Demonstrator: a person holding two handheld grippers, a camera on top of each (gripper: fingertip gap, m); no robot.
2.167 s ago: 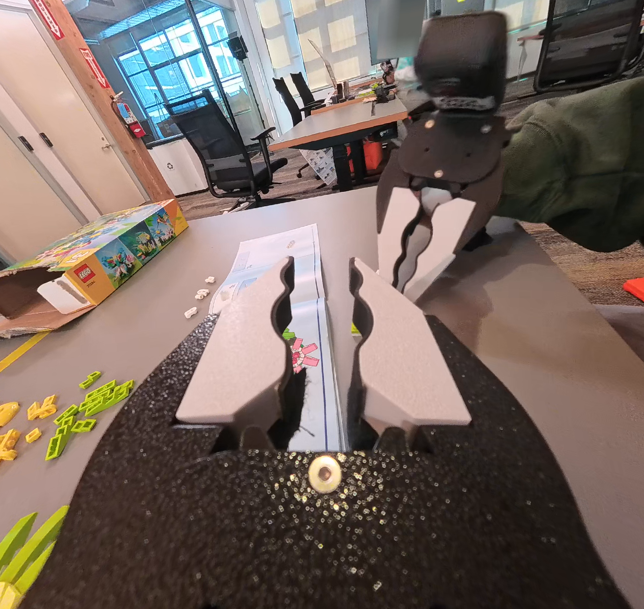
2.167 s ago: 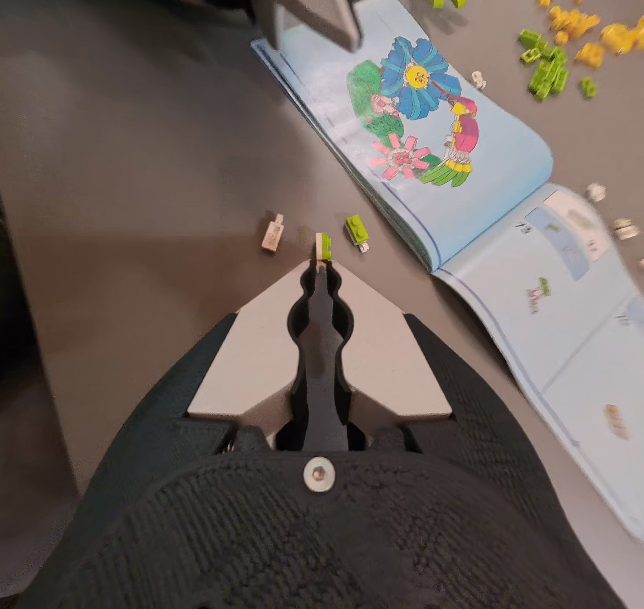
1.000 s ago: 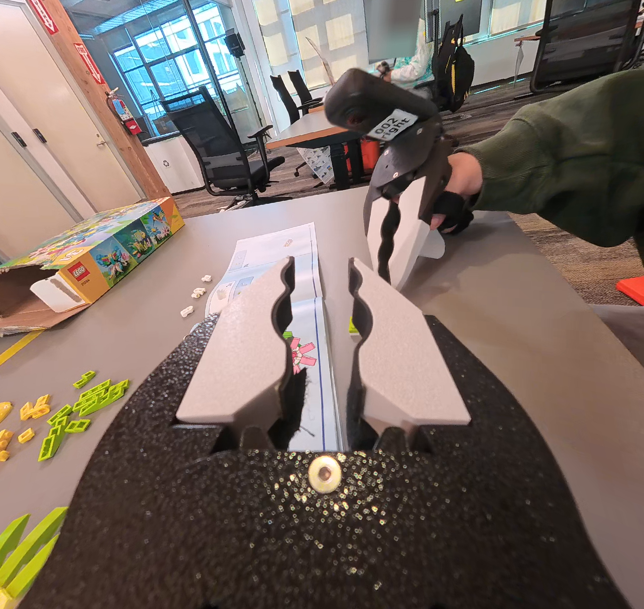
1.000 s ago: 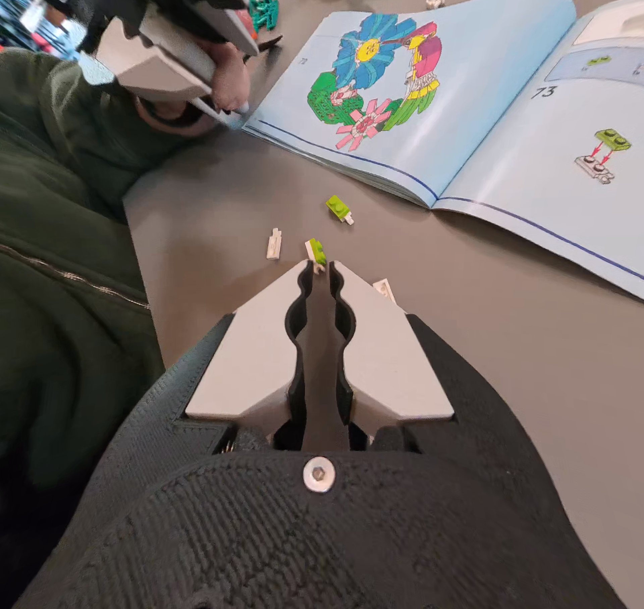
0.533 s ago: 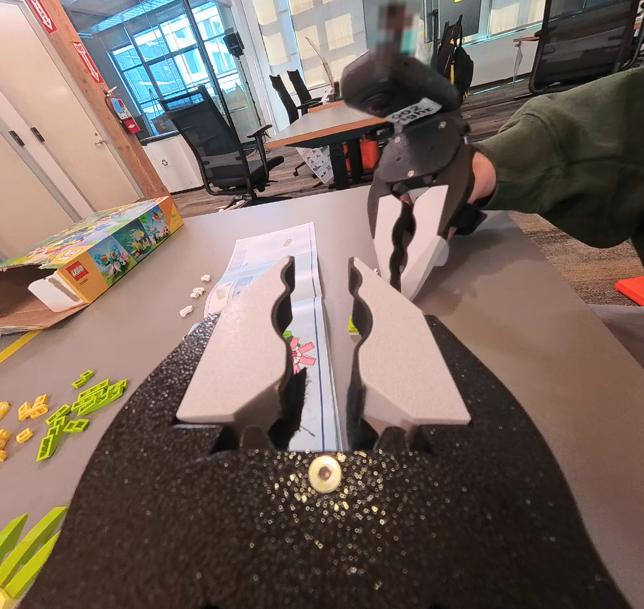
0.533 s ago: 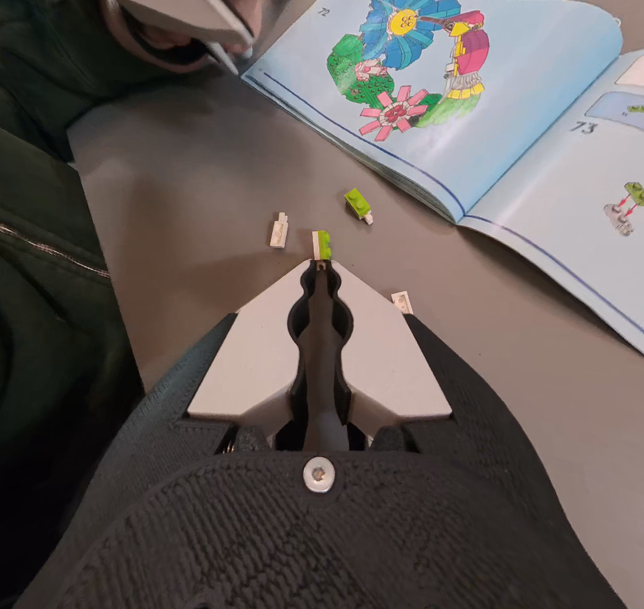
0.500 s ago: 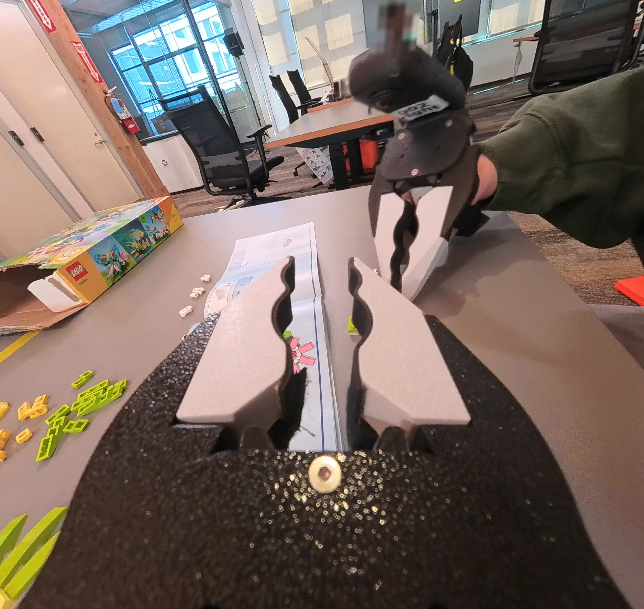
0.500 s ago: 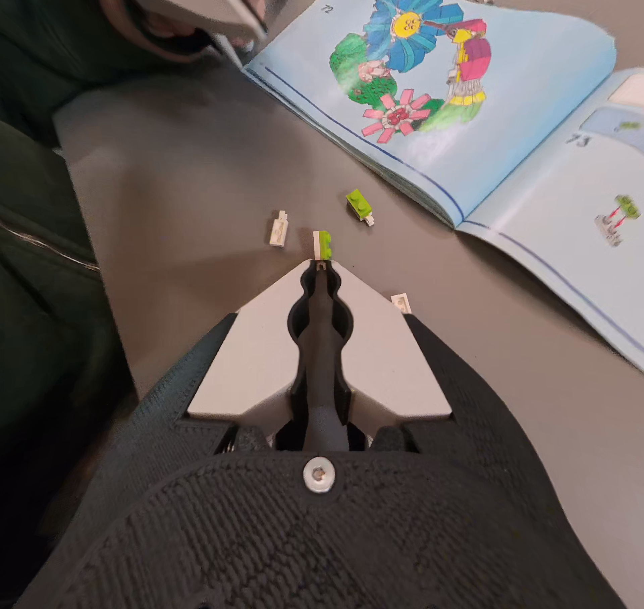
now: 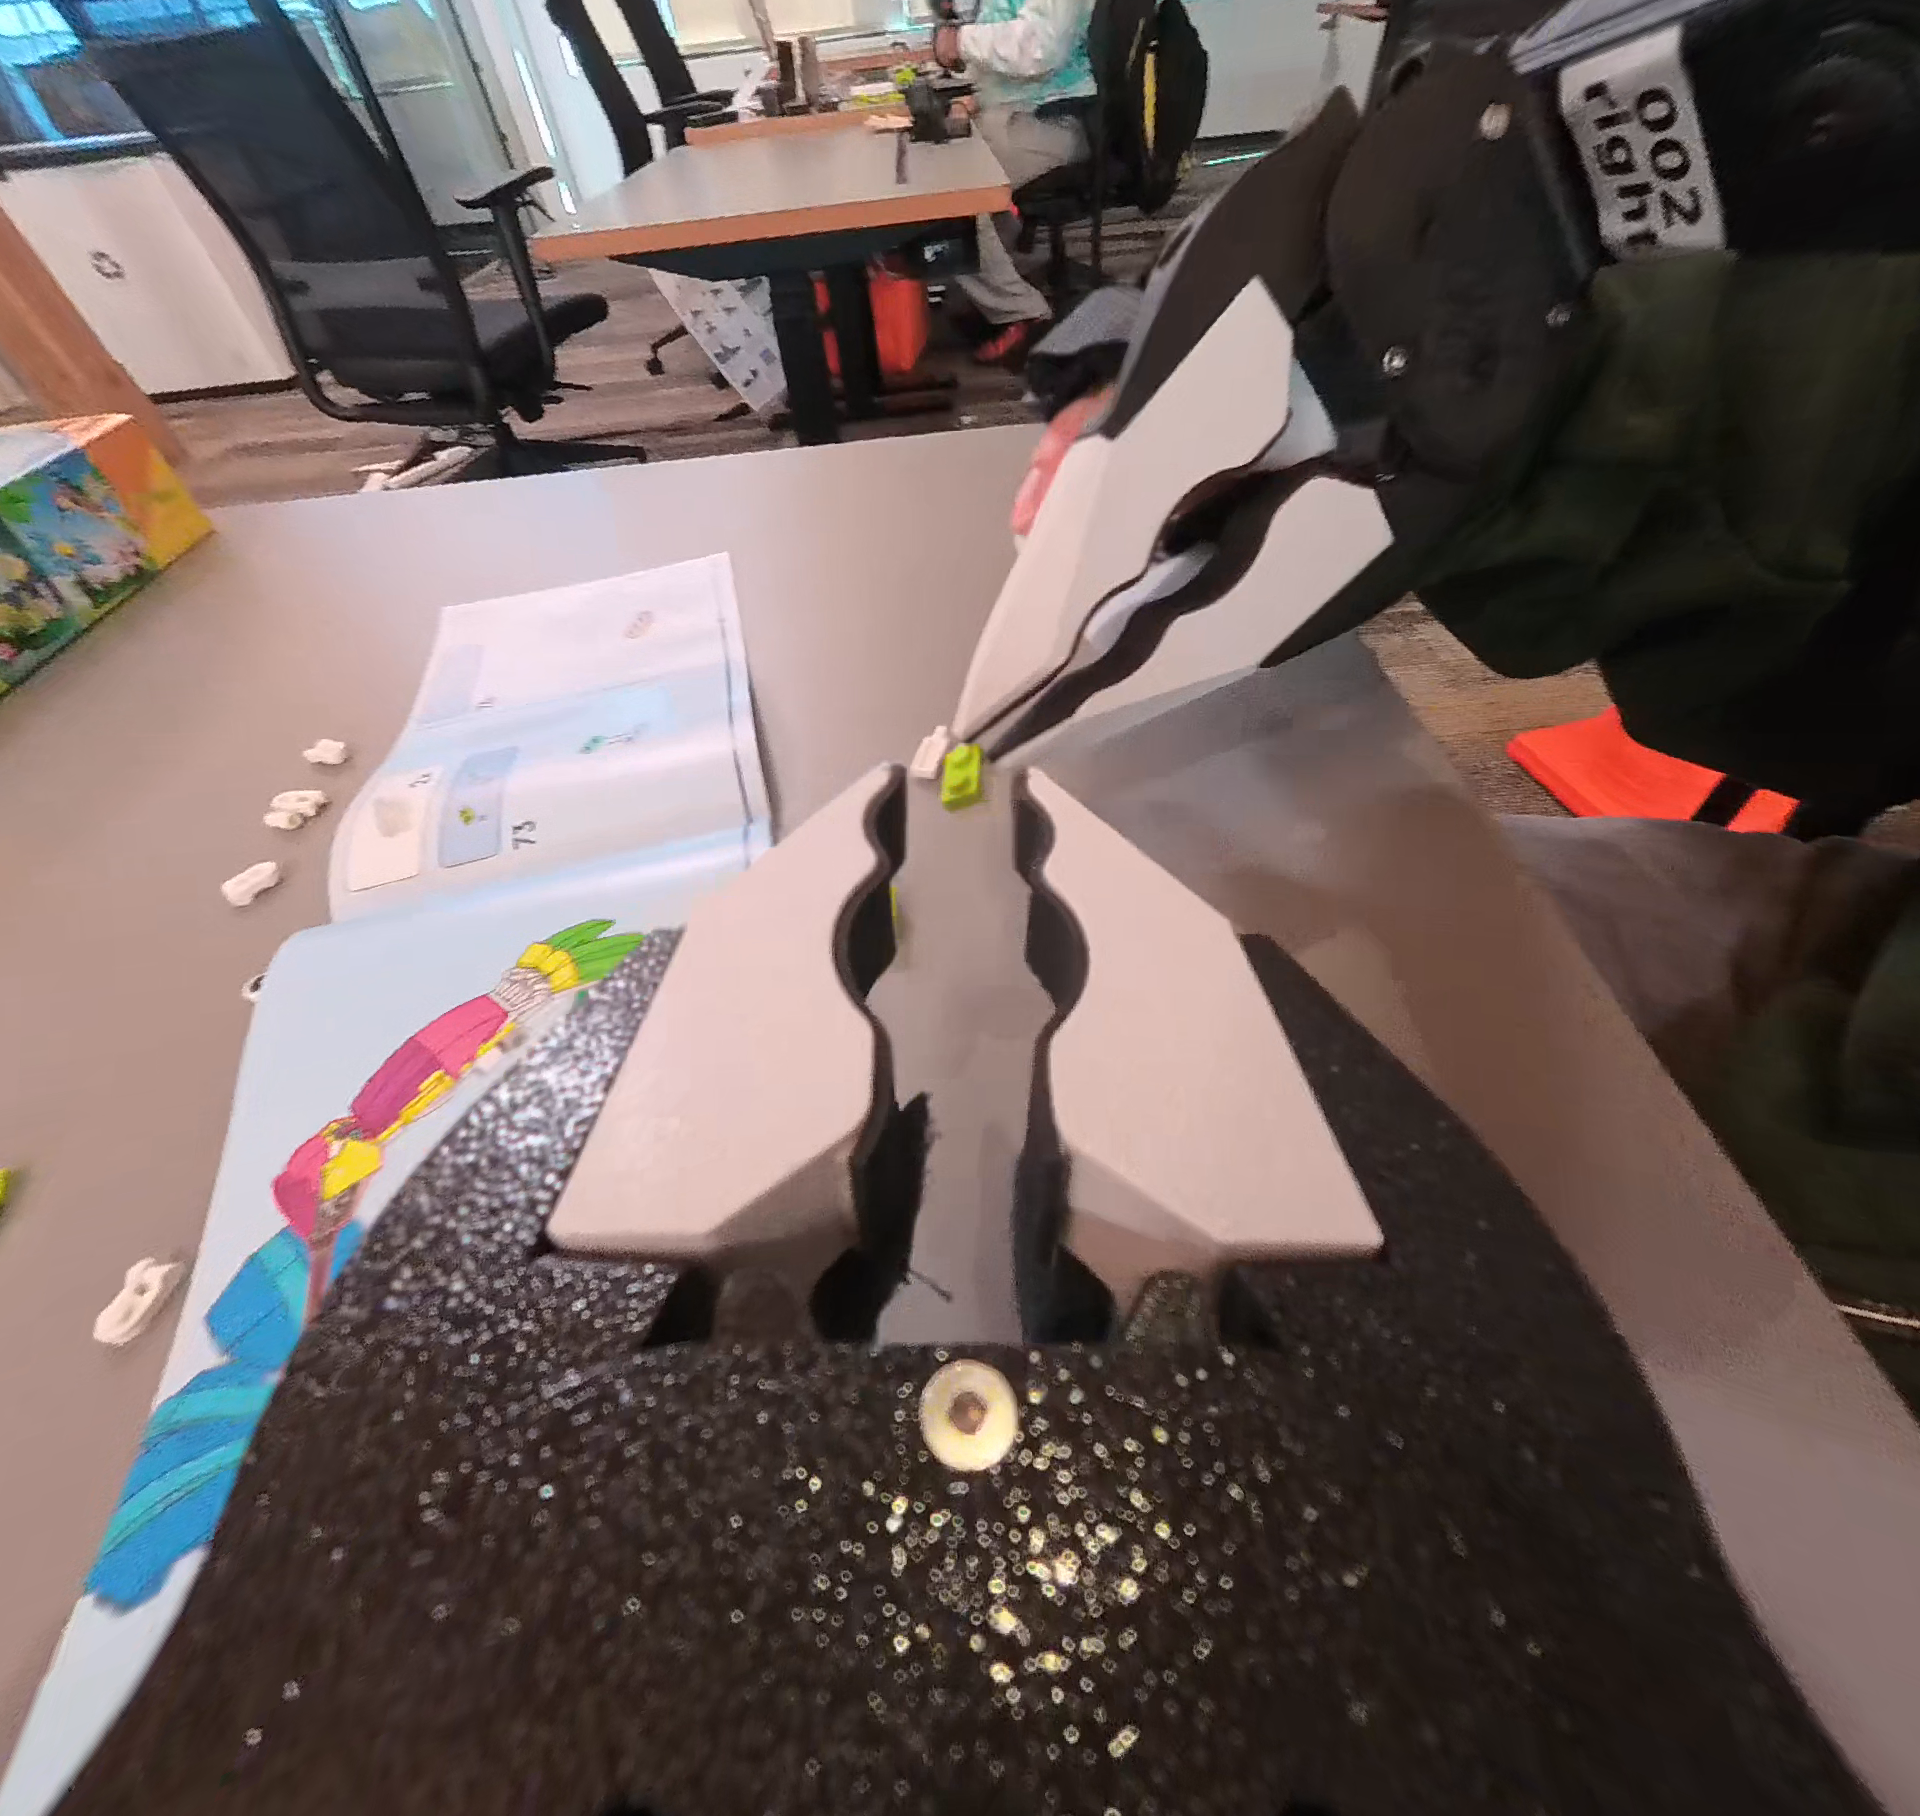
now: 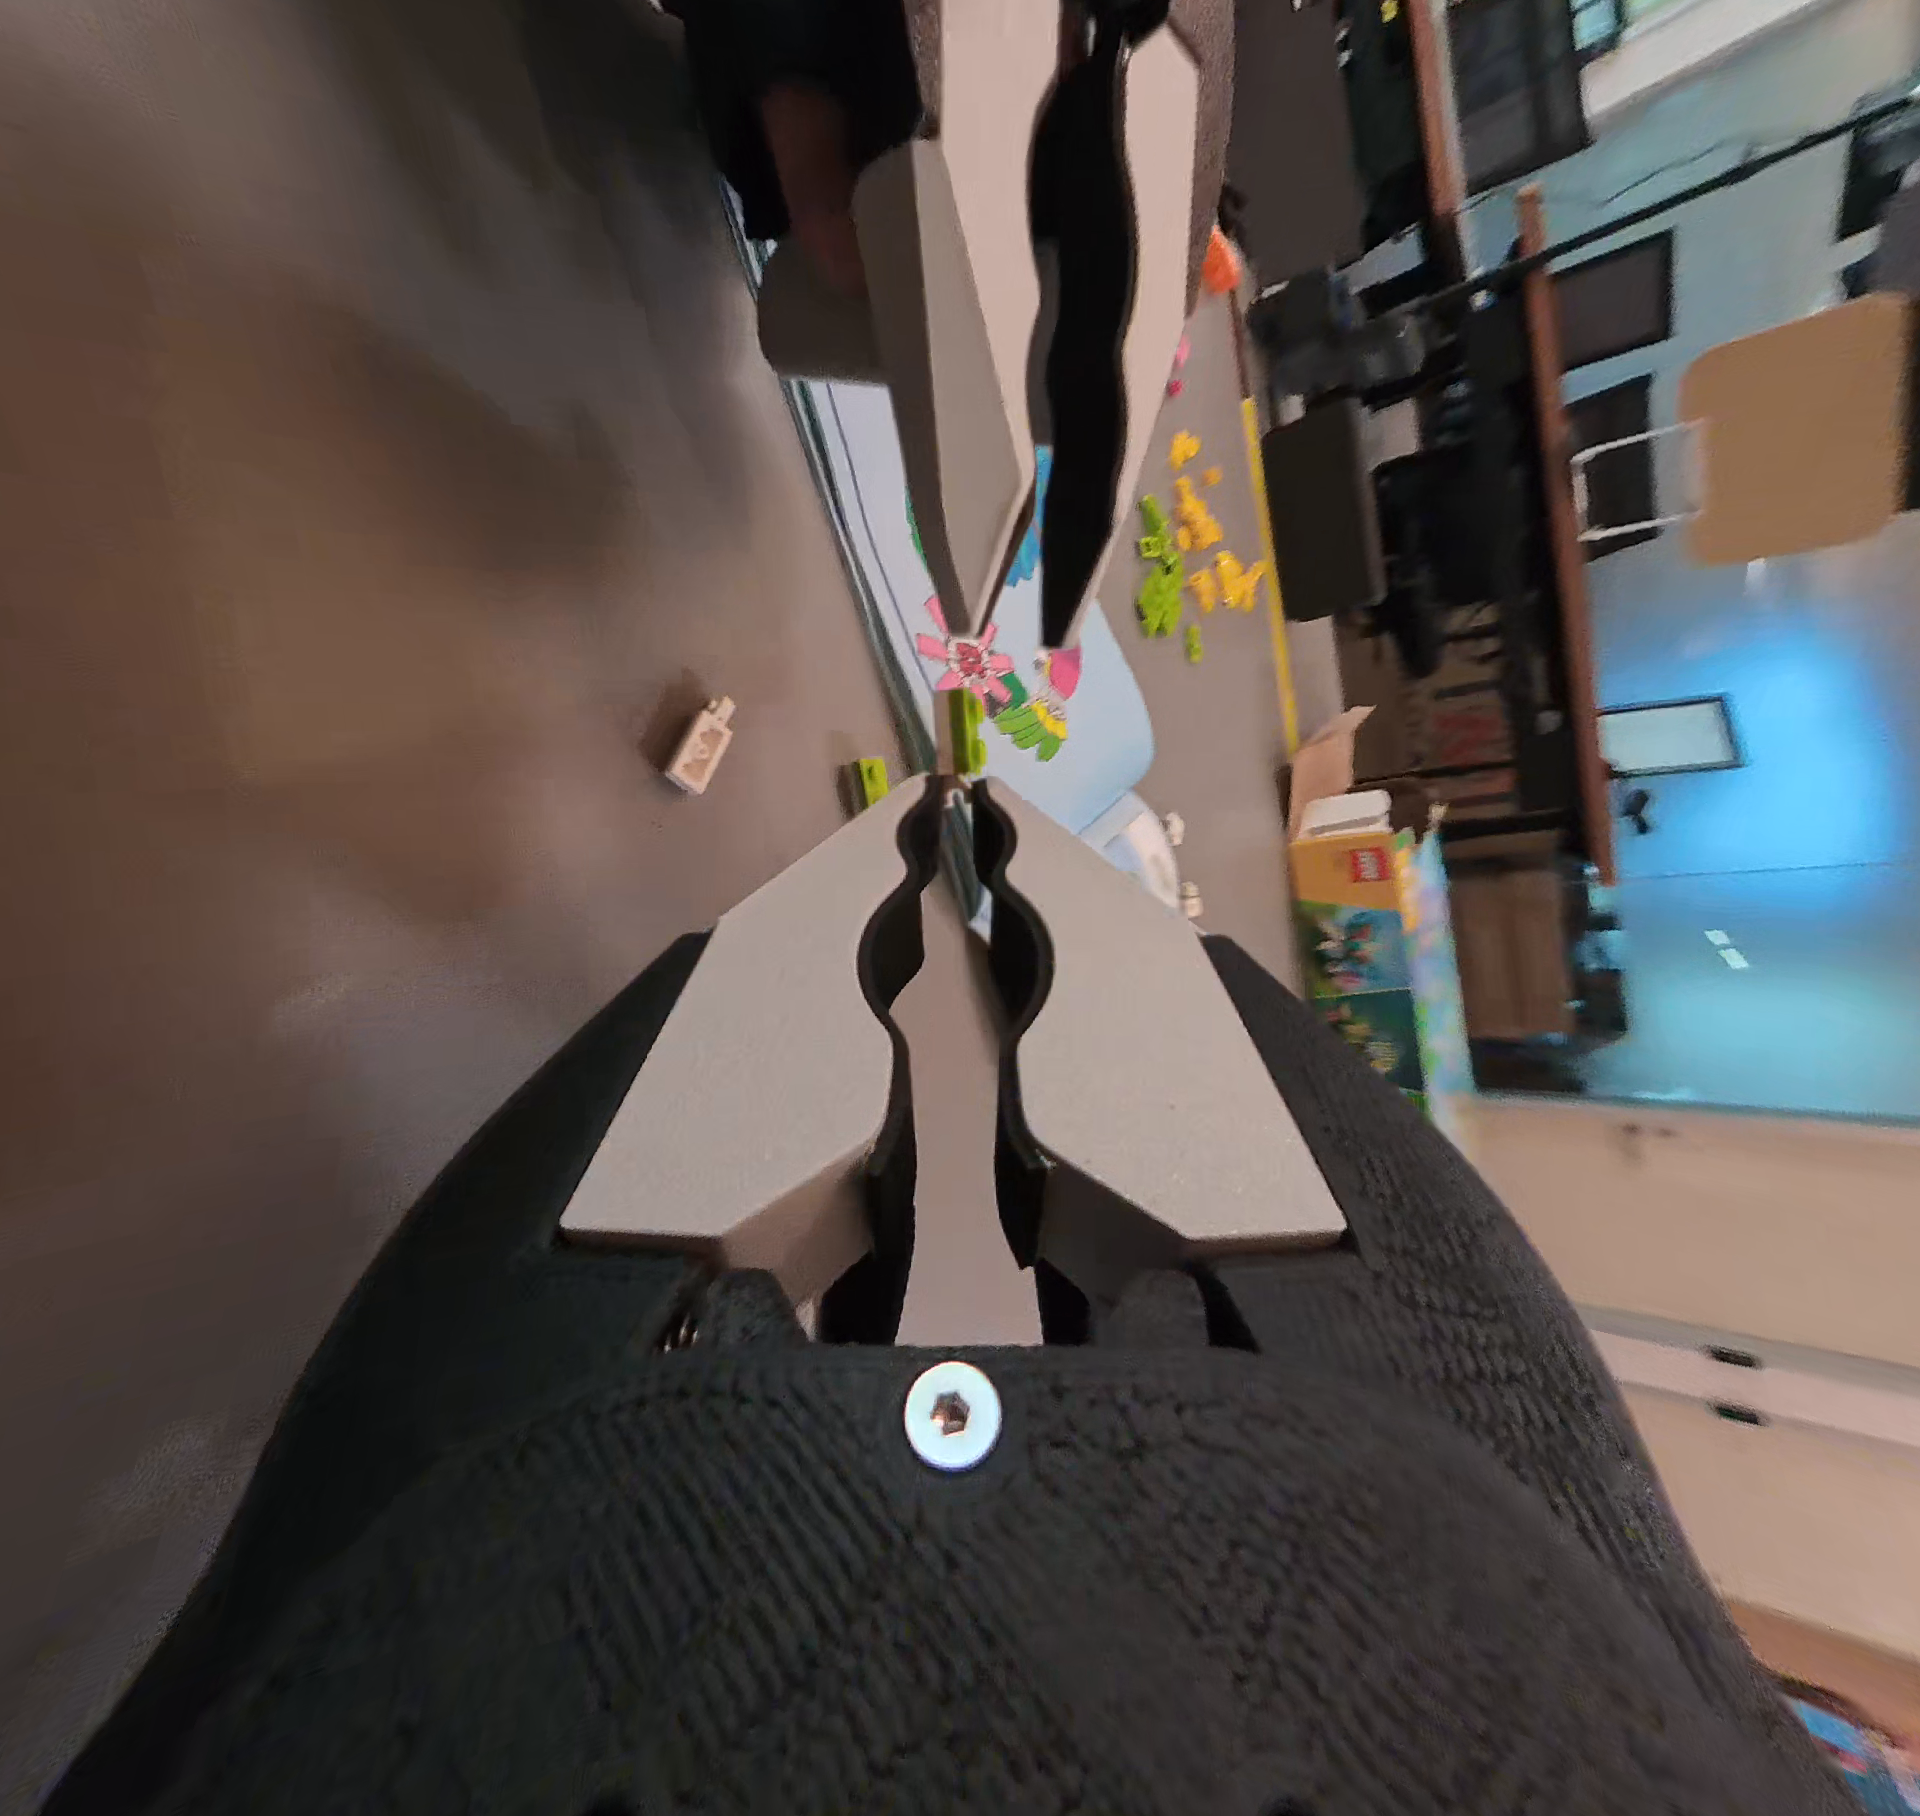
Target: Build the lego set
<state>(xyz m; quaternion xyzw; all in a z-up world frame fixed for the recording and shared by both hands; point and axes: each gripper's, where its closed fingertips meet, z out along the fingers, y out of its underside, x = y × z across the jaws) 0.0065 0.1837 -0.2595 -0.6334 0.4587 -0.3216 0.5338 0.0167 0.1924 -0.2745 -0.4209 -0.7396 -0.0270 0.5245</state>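
My right gripper (image 10: 954,787) is shut on a small lime-green and white lego piece (image 10: 966,727) and holds it in the air, rolled on its side. In the left wrist view the right gripper (image 9: 961,743) comes in from the upper right and holds that piece (image 9: 964,787) just in front of the tips of my left gripper (image 9: 958,795). The left gripper is open and empty; its jaws stand a piece-width apart above the table. It also shows in the right wrist view (image 10: 1013,632), tips facing the held piece.
The open instruction booklet (image 9: 582,727) lies on the grey table (image 9: 852,540). A white piece (image 10: 701,743) and a lime piece (image 10: 862,784) lie near it. Small white pieces (image 9: 291,810), a lime and yellow pile (image 10: 1195,551) and the lego box (image 10: 1351,935) lie farther off.
My right gripper has lifted the lime and white piece off the table, rolled sideways and brought it to the left gripper's tips. The left gripper moved right and forward, still open.
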